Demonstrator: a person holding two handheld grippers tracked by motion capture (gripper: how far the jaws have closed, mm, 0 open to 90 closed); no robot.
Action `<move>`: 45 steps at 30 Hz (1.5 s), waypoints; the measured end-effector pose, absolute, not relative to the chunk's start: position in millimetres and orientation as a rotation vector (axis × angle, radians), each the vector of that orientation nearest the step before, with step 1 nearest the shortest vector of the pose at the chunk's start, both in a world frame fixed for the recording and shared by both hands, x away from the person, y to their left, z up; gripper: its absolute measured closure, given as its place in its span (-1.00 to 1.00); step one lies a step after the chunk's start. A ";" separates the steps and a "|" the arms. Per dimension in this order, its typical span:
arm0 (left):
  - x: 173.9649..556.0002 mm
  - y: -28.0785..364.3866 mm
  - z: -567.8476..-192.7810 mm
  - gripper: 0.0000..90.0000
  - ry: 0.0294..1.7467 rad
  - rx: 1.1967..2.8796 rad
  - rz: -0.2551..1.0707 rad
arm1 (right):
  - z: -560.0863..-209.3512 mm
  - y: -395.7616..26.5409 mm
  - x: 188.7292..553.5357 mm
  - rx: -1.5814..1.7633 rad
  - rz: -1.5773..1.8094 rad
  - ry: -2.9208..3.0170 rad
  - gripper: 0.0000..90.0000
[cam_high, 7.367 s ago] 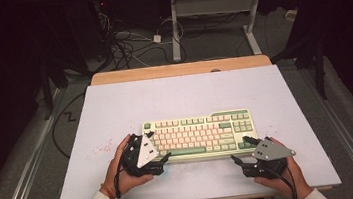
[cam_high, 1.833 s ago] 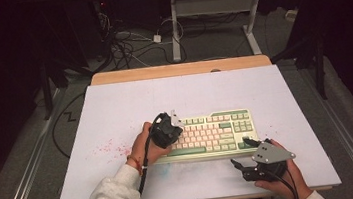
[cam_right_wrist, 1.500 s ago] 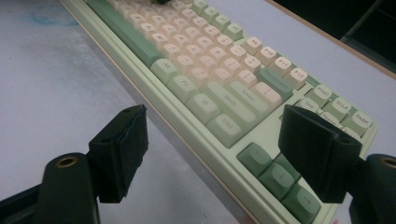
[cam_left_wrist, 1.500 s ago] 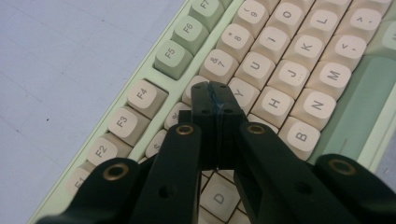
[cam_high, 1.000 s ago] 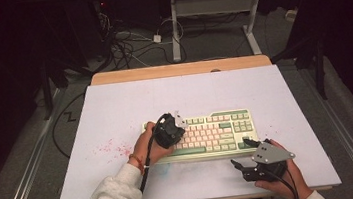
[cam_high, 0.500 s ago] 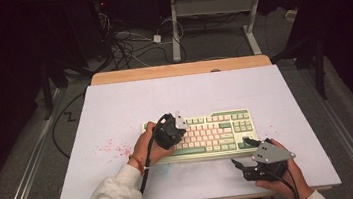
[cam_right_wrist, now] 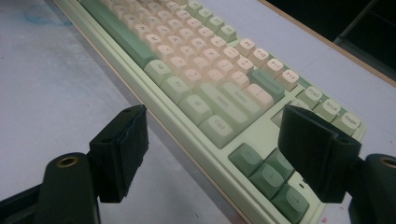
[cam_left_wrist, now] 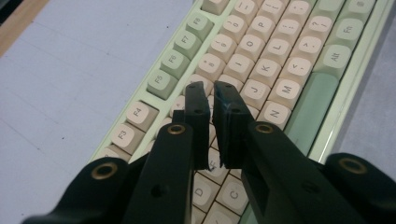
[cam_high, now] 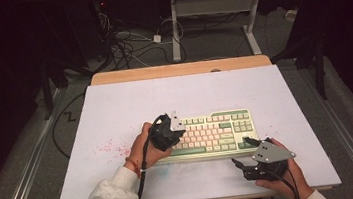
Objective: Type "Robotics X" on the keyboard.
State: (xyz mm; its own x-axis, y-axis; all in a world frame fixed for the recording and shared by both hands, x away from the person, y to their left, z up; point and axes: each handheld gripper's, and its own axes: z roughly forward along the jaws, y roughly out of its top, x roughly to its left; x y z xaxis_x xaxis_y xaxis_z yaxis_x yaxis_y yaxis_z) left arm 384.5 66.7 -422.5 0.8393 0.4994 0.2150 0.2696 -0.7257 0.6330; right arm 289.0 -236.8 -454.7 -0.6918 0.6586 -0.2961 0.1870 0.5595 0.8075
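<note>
Left gripper [cam_left_wrist: 212, 100] sits over the left-middle keys of the keyboard [cam_high: 213, 134], jaws nearly together with just a thin slit between them. They have just been opening a touch from fully pinched, and nothing shows between the pads. Tips hover above or on the letter rows near F/G/H; contact with a keycap I can't confirm, the jaws hide it. Versus a second ago the hand has barely shifted, same spot on the board. My read: a keycap was pinched or pressed and is now being let go, or the grip is resetting for another try.

Right gripper [cam_right_wrist: 212, 140] holds wide open, parked just off the keyboard's near-right corner, aimed along the arrow keys, touching nothing.

Keyboard lies flat mid-table on the white mat [cam_high: 115, 111], slightly right of centre. Red specks [cam_high: 112, 148] mark the mat to its left.
</note>
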 end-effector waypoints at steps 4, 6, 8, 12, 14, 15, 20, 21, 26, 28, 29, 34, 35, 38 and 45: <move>381.4 70.0 -422.5 0.72 0.547 2.397 0.517 | -454.5 -237.1 289.2 0.675 1.046 2.206 -0.45; 379.4 71.8 -422.3 0.68 0.540 2.388 0.526 | -454.6 -237.2 289.3 0.678 1.042 2.207 -0.45; 376.7 73.5 -421.6 0.58 0.534 2.373 0.543 | -454.4 -237.3 289.1 0.676 1.043 2.207 -0.45; 372.1 76.5 -419.2 0.41 0.524 2.351 0.573 | -453.9 -237.9 289.0 0.677 1.046 2.204 -0.45; 370.0 77.5 -418.4 0.29 0.524 2.333 0.583 | -454.1 -238.0 289.3 0.676 1.045 2.207 -0.45; 368.6 77.8 -418.5 0.23 0.524 2.324 0.593 | -454.0 -238.0 289.2 0.676 1.046 2.206 -0.45; 362.1 78.3 -417.4 0.02 0.509 2.298 0.645 | -452.4 -238.3 288.5 0.672 1.062 2.198 -0.45; 360.9 78.6 -417.1 -0.04 0.504 2.290 0.654 | -452.5 -238.3 288.5 0.672 1.061 2.199 -0.45; 356.5 80.0 -417.6 -0.29 0.503 2.254 0.696 | -452.3 -238.4 288.4 0.670 1.058 2.199 -0.45; 355.7 81.8 -418.4 -0.35 0.504 2.248 0.689 | -452.1 -238.6 288.3 0.671 1.058 2.199 -0.45; 354.9 82.7 -419.2 -0.39 0.508 2.239 0.701 | -452.0 -238.8 288.2 0.670 1.059 2.199 -0.45; 352.0 87.3 -421.7 -0.47 0.499 2.225 0.698 | -451.7 -239.0 288.1 0.671 1.062 2.198 -0.45; 351.5 88.1 -422.1 -0.49 0.497 2.224 0.700 | -451.7 -239.0 288.1 0.670 1.060 2.197 -0.45; 349.1 91.7 -422.5 -0.51 0.496 2.205 0.714 | -451.5 -238.8 288.0 0.669 1.061 2.197 -0.45; 344.4 99.2 -424.4 -0.52 0.518 2.197 0.768 | -451.3 -238.7 288.1 0.669 1.060 2.196 -0.45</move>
